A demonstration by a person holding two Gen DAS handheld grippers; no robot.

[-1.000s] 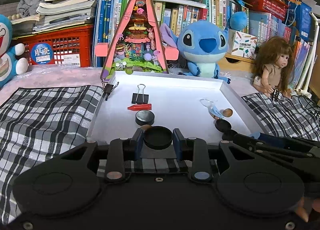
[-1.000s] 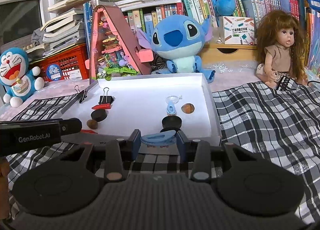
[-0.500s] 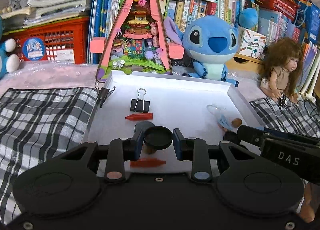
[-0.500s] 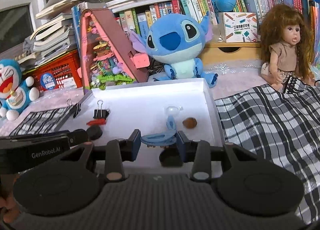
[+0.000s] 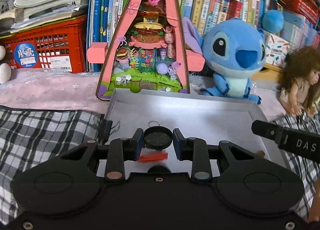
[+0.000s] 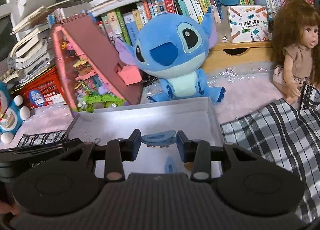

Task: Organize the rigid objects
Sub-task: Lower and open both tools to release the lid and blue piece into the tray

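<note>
Above the white tray point(image 5: 200, 106), the left gripper point(image 5: 158, 142) grips a round black cap point(image 5: 158, 140) between its fingers, over a red crayon point(image 5: 153, 157) lying on the tray floor. Only the left view shows that crayon and a binder clip point(image 5: 107, 130) at the tray's left wall. The right view alone shows the right gripper point(image 6: 158, 144) clamped on a blue hair clip point(image 6: 158, 139), with another blue clip point(image 6: 170, 165) and a brown nut point(image 6: 188, 165) below it. Beyond both tools the tray's far half is bare up to its rear rim, where a Stitch plush point(image 6: 172, 58) sits just behind.
</note>
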